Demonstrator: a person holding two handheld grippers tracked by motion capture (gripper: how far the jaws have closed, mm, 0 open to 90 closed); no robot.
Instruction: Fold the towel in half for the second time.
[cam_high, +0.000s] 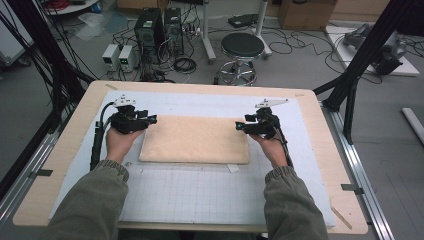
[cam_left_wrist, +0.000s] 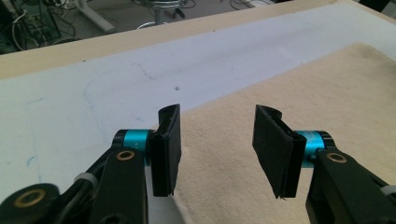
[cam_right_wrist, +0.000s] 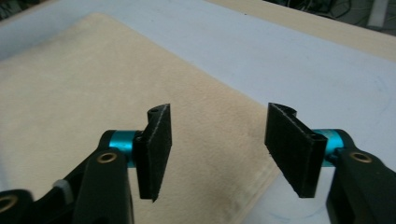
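A folded beige towel (cam_high: 195, 139) lies flat in the middle of the white mat (cam_high: 210, 195). My left gripper (cam_high: 150, 120) hangs at the towel's left edge near its far corner, jaws apart and pointing right. In the left gripper view the towel (cam_left_wrist: 289, 93) lies under the open left gripper (cam_left_wrist: 217, 149), and nothing is between the pads. My right gripper (cam_high: 241, 126) sits at the towel's right edge, pointing left. The right gripper view has the towel (cam_right_wrist: 93, 88) beneath the open right gripper (cam_right_wrist: 219, 154), its jaws empty.
The mat covers a light wooden table (cam_high: 320, 130) with a printed grid at the near side. A small white scrap (cam_high: 233, 168) lies just in front of the towel. Beyond the table stand a black stool (cam_high: 242, 47), computer boxes (cam_high: 149, 30) and loose cables on the floor.
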